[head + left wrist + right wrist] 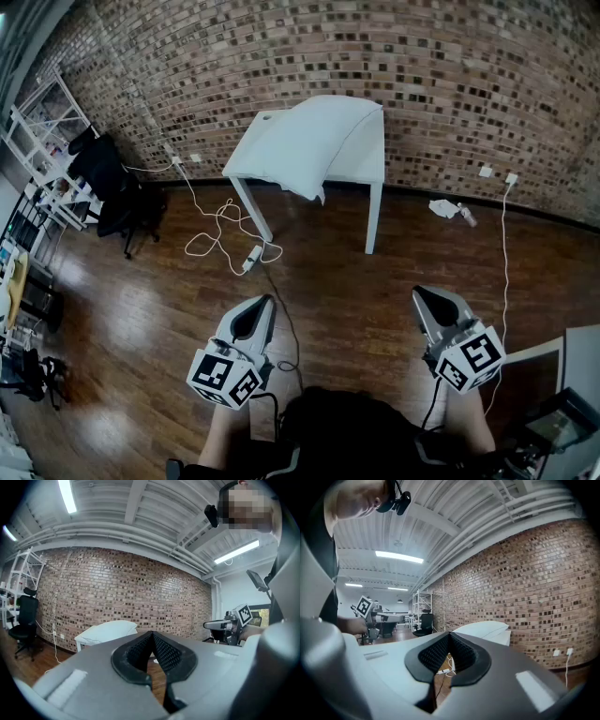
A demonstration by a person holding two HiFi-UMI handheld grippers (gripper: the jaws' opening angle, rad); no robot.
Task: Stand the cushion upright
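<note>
A white cushion (305,141) lies flat on a small white table (370,167) against the brick wall, one corner drooping over the table's front edge. It also shows far off as the cushion (108,629) in the left gripper view and the cushion (483,628) in the right gripper view. My left gripper (263,302) and right gripper (419,293) are held low and near me, well short of the table. Both are shut with nothing between their jaws. The left gripper (152,633) and right gripper (449,633) point level toward the wall.
White cables and a power strip (251,258) lie on the wooden floor left of the table legs. A black office chair (117,187) and a white shelf rack (42,141) stand at the left. A grey desk corner (577,375) is at the right. White bits (448,209) lie by the wall.
</note>
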